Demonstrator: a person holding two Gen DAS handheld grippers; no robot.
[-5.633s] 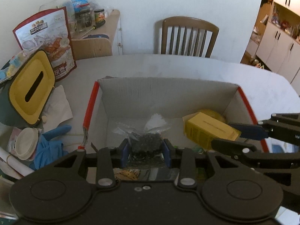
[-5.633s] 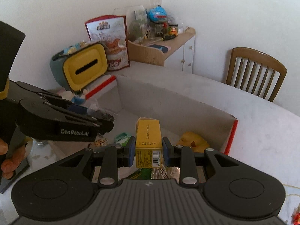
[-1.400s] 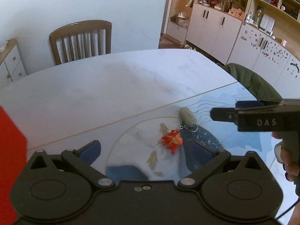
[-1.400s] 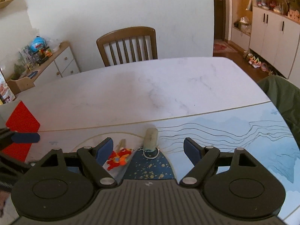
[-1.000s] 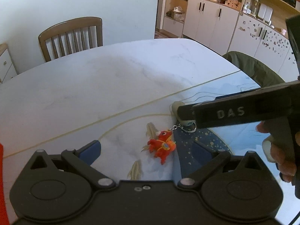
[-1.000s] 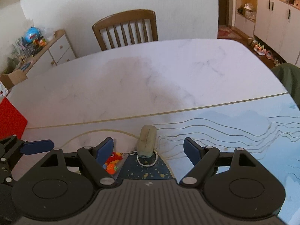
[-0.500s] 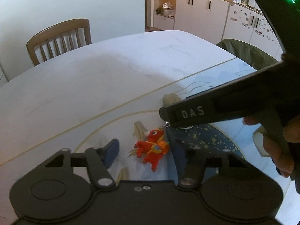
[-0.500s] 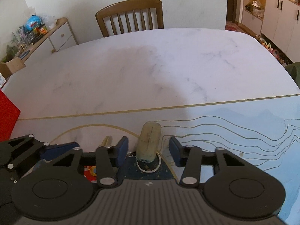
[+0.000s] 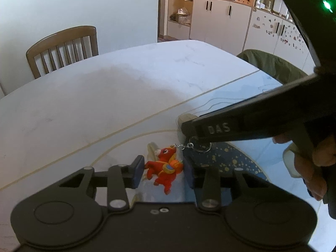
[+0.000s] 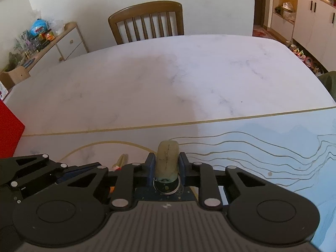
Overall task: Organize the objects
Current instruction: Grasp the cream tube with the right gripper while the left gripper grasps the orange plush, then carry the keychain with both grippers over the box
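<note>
Two grippers at work on one keychain lying low and centre in both views, on the table (image 10: 189, 79). Right gripper (image 10: 167, 167) clamped on the pale green stone-like pendant (image 10: 167, 159), blue pads pressed flat against both of its sides, the key ring (image 10: 167, 190) showing just below the pendant. Left gripper (image 9: 162, 169) narrowed around the red toy dragon charm (image 9: 164, 168), blue pads just beside it on either side; contact not certain from this angle, a slim gap apparently left on the left side, so probably about to pinch, not yet gripping. Short chain (image 9: 181, 146) running from the charm up to the ring under the right gripper's arm, in the centre right of the left view. Likely reason for the double hold: linked pieces, so lifting one alone would leave the other dangling and swinging. A hand (image 9: 310, 159) on the right gripper's handle at the right edge. Red box corner (image 10: 9, 128) at the left edge of the right view, probably the destination. Wooden chair (image 10: 147, 22) at upper centre behind the table.
</note>
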